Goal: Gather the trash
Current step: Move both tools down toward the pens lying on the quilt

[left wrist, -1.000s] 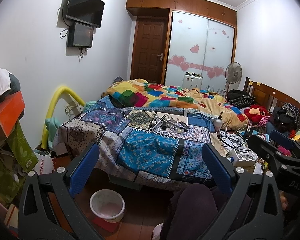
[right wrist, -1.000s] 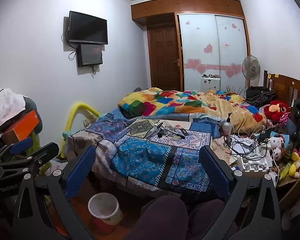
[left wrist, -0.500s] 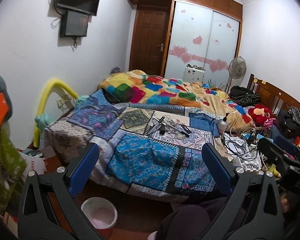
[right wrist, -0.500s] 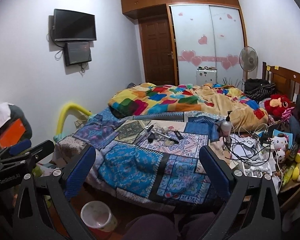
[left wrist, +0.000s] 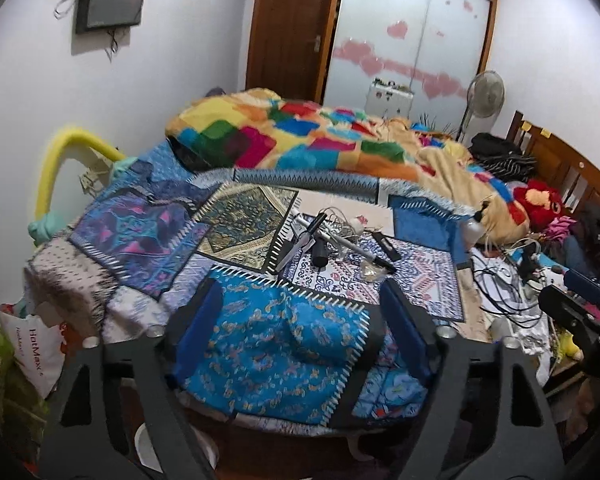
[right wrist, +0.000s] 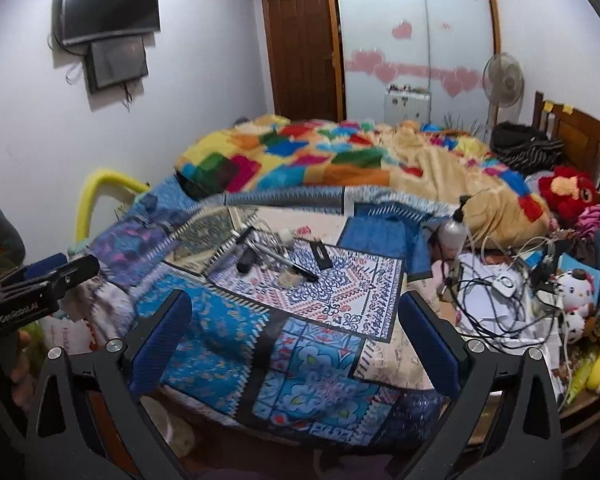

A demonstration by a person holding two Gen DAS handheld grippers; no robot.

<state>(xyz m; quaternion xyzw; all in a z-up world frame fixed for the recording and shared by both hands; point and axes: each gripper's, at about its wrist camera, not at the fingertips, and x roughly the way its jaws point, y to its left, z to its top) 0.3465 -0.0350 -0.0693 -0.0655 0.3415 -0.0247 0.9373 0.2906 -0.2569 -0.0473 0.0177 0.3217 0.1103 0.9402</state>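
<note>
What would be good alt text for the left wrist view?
The left gripper, jaws closing with nothing between them, points at a bed under patchwork covers. Pens and small items lie mid-bed; the right gripper shows at the right edge.

The left claw [left wrist: 306, 344], jaws closing on nothing, hangs over the patchwork bedspread [left wrist: 260, 344] near scattered pens [left wrist: 364, 254].
</note>
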